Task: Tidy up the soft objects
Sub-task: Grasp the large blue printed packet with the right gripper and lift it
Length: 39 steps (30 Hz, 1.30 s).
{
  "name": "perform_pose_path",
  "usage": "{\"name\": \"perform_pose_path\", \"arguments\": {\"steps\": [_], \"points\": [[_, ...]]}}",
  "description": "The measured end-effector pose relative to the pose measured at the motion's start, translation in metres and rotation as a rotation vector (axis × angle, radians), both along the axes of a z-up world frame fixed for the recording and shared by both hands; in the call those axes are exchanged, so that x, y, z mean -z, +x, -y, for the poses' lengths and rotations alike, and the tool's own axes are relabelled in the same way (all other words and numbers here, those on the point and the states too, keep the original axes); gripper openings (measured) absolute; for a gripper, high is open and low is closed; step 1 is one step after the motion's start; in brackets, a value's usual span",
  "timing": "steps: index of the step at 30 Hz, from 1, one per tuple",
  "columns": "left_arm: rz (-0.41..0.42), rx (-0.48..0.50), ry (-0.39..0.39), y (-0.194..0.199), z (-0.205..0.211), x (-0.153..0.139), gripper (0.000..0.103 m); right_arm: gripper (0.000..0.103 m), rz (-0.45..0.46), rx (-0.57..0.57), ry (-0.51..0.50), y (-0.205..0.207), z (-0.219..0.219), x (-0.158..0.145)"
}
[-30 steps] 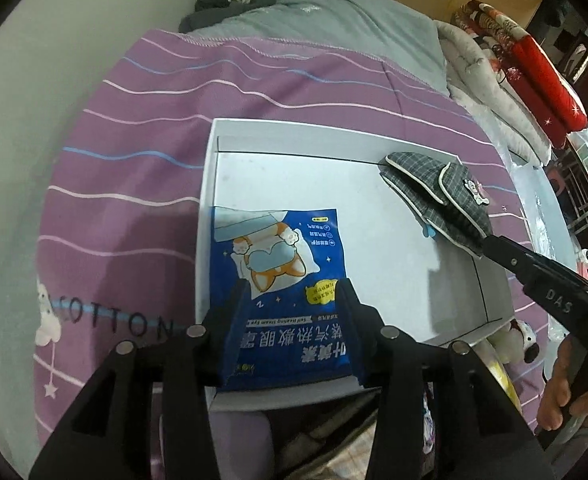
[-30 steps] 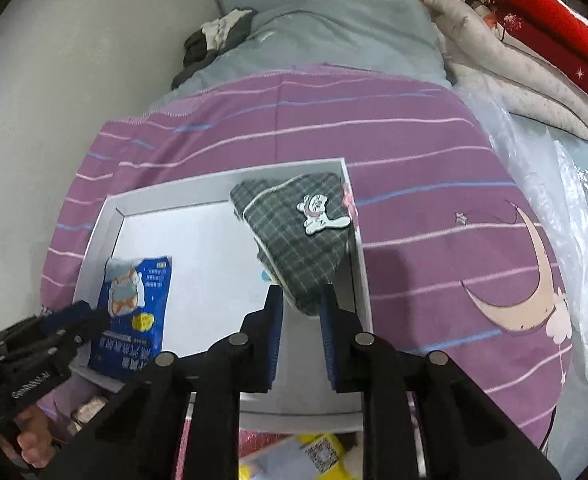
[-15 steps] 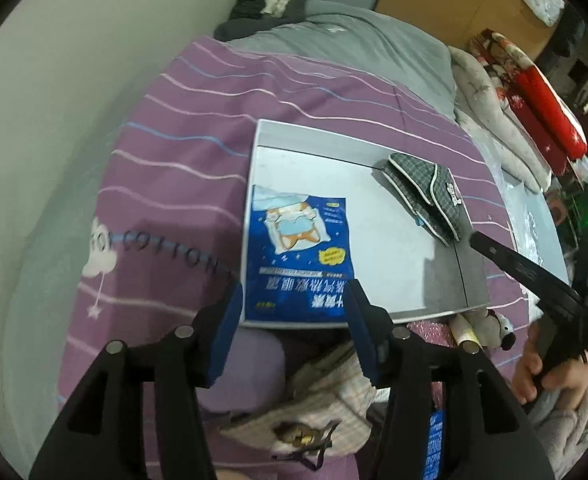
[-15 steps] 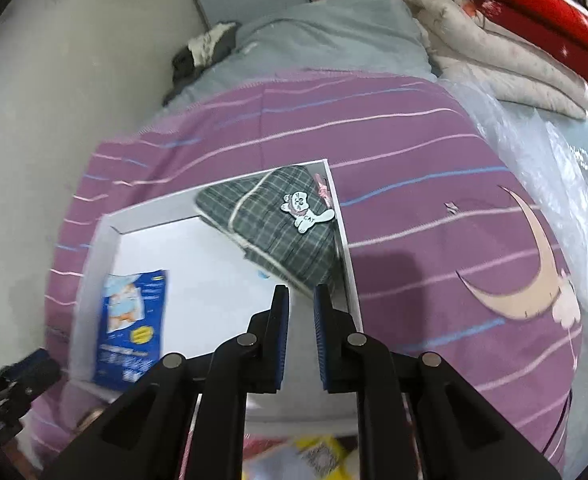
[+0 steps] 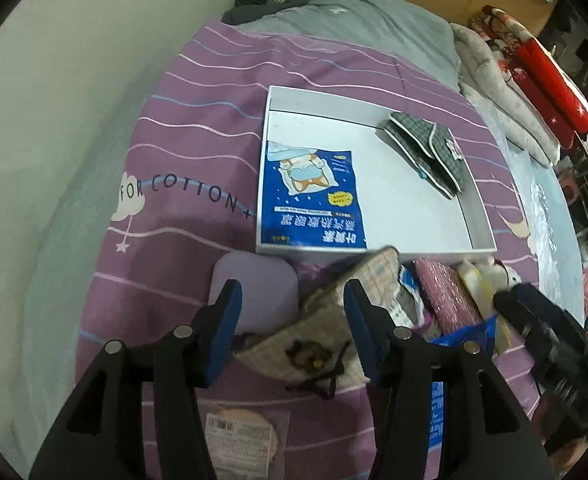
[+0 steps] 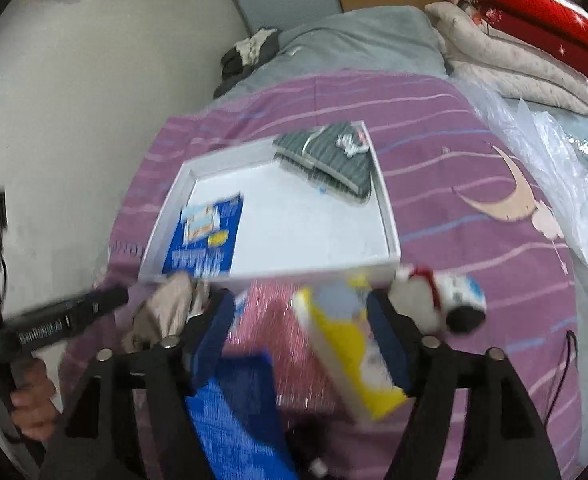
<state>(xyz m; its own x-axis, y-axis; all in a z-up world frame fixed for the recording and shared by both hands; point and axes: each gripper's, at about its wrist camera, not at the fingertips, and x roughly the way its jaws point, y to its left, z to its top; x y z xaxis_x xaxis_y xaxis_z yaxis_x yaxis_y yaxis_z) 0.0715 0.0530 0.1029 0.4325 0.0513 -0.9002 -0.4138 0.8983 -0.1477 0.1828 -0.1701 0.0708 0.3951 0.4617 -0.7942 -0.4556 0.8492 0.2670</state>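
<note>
Both grippers gape empty: left gripper (image 5: 292,300) view alone shows a beige pouch (image 5: 334,320), right gripper (image 6: 300,312) view a yellow pack (image 6: 346,352).

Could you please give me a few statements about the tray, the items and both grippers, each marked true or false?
1. The blue packet lies inside the white tray. True.
2. The plaid pouch lies outside the tray on the purple bedcover. False: it lies inside, at the tray's far right.
3. The left gripper is open and holds nothing. True.
4. The right gripper is shut on the yellow box. False: it is open above the pile.
</note>
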Motion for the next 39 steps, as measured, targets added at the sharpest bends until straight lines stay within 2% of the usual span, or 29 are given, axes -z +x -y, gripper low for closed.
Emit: {"name": "perform_pose_path", "arguments": {"steps": [4, 8, 12, 20, 30, 35, 39], "points": [[0.013, 0.018, -0.042, -0.005, 0.005, -0.007, 0.055, 0.080, 0.034, -0.027, -0.101, -0.028, -0.004, 0.001], [0.026, 0.035, -0.022, -0.008, 0.014, -0.014, 0.055, 0.080, 0.014, -0.058, -0.180, -0.048, -0.013, 0.008], [0.032, 0.051, -0.043, -0.010, 0.016, -0.018, 0.055, 0.080, 0.009, -0.070, -0.246, -0.059, -0.022, 0.013], [0.069, 0.049, -0.035, -0.018, 0.014, -0.029, 0.055, 0.080, 0.009, -0.085, -0.328, -0.074, -0.037, 0.015], [0.096, 0.039, -0.056, -0.025, -0.002, -0.022, 0.055, 0.080, -0.025, -0.097, -0.349, -0.078, -0.048, 0.023], [0.070, -0.003, 0.022, -0.029, -0.015, -0.012, 0.054, 0.080, -0.077, -0.088, -0.313, -0.078, -0.047, 0.031], [0.067, -0.011, 0.031, -0.035, -0.025, -0.004, 0.054, 0.081, -0.078, -0.052, -0.258, -0.077, -0.043, 0.031]]}}
